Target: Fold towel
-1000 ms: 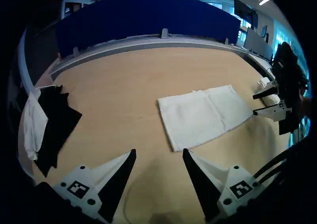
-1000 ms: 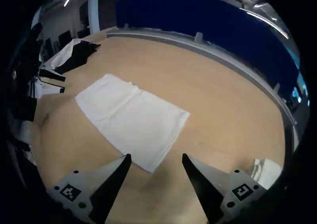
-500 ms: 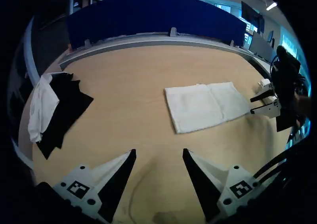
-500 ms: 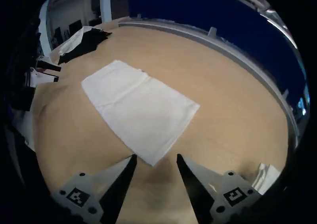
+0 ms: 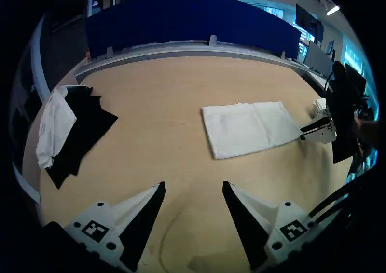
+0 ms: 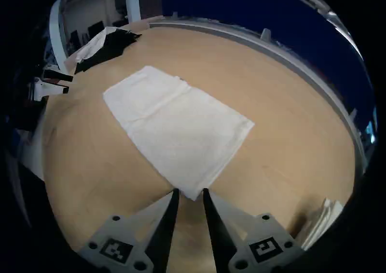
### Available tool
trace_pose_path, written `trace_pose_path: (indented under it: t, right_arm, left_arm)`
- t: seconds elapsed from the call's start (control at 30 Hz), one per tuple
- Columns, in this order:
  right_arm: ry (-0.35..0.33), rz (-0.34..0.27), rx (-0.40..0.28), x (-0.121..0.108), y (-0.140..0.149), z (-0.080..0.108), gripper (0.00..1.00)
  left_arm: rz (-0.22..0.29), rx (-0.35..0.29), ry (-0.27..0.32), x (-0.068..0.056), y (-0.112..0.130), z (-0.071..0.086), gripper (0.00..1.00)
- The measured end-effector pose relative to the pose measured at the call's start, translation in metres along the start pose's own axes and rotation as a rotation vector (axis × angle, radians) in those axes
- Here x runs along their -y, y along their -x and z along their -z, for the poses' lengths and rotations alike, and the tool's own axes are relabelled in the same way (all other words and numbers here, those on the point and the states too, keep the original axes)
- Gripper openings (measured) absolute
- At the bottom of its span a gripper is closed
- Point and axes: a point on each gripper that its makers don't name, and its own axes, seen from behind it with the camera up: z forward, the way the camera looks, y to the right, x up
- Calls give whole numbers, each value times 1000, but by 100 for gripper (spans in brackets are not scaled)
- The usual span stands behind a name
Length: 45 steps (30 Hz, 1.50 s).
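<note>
We count one towel [image 5: 248, 128], two grippers, one table [image 5: 159, 94] and one blue partition [image 5: 193, 20] along its far edge. There is also one heap at the table's side, made of a black cloth [image 5: 82, 128] and a white cloth [image 5: 53, 126].

The towel lies flat on the table, roughly in its middle, with one crease across it. In the left gripper view its long axis runs left to right. In the right gripper view [image 6: 176, 130] it runs from upper left down to lower centre, and one corner points straight at the right gripper [image 6: 190, 192].

The left gripper [image 5: 193, 184] is spread wide, holds nothing, and hangs over bare wood well apart from the towel. The right gripper's fingers are drawn in to a slim gap. The towel's near corner sits at the mouth of that gap, and we cannot tell whether the fingers touch it.

The left gripper view gives us the right gripper [image 5: 309, 128] from the side, at the towel's right end. The right gripper view gives us the corner close up, the left gripper [image 6: 55, 82] far off at the left, and a folded white stack [image 6: 321, 225] at the table's lower right edge.
</note>
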Motion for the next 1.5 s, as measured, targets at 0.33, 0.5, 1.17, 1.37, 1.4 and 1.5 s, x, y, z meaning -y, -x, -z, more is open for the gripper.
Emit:
trace_pose_path:
  t: [0.33,0.5,1.17,1.37,1.4,1.5]
  right_arm:
    - [1,5,0,1,0,-2,9]
    - [6,12,-9,-1,-3,-1,7]
    - [23,187,-131,12,-105,45,7]
    - [12,258,-159,22,-136,53,7]
    - [11,266,-158,22,-138,53,7]
    - [10,290,-153,23,-142,52,7]
  left_arm:
    - [0,1,5,-1,2,2,87]
    - [6,0,4,-1,2,3,87]
    - [43,-26,-7,3,-4,20,87]
    - [46,-37,-4,0,-7,26,87]
    - [48,-40,-3,0,-7,27,87]
    - [54,-46,-2,-1,-8,30,87]
